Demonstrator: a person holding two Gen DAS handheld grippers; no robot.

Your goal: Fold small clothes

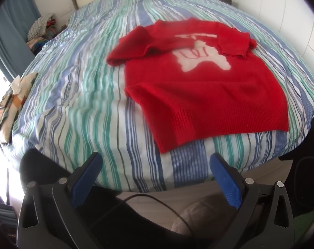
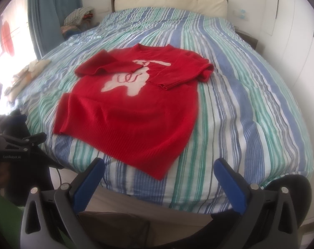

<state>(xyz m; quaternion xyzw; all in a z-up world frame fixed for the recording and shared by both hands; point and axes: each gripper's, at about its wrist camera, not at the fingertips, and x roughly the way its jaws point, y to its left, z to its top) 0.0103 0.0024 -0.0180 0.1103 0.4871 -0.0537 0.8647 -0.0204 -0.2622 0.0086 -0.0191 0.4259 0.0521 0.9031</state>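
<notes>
- Hovering off the foot of the bed, the left gripper (image 1: 155,161) has its blue-padded fingers (image 1: 88,178) spread wide with nothing between them.
- The right gripper (image 2: 159,167) hangs in the same way, jaws parted and empty, its blue pads (image 2: 229,184) framing the near edge of the mattress.
- Just beyond both tools lies the red sweater (image 2: 132,112), spread front-up on the striped bedspread (image 2: 250,103), its ribbed hem nearest the grippers and its neckline toward the headboard (image 2: 169,0).
- Both sleeves are folded inward across the chest, partly covering the pale animal motif (image 2: 125,81) knitted into the front; the left-hand hem corner is slightly turned and rumpled.
- In the left wrist view the sweater (image 1: 198,87) sits right of centre, apart from both grippers.
- A small stack of folded clothes (image 1: 13,95) rests at the bed's left edge, well apart from the sweater.
- A heap of laundry (image 2: 78,18) sits by the blue curtain (image 2: 51,10) near the head of the bed.
</notes>
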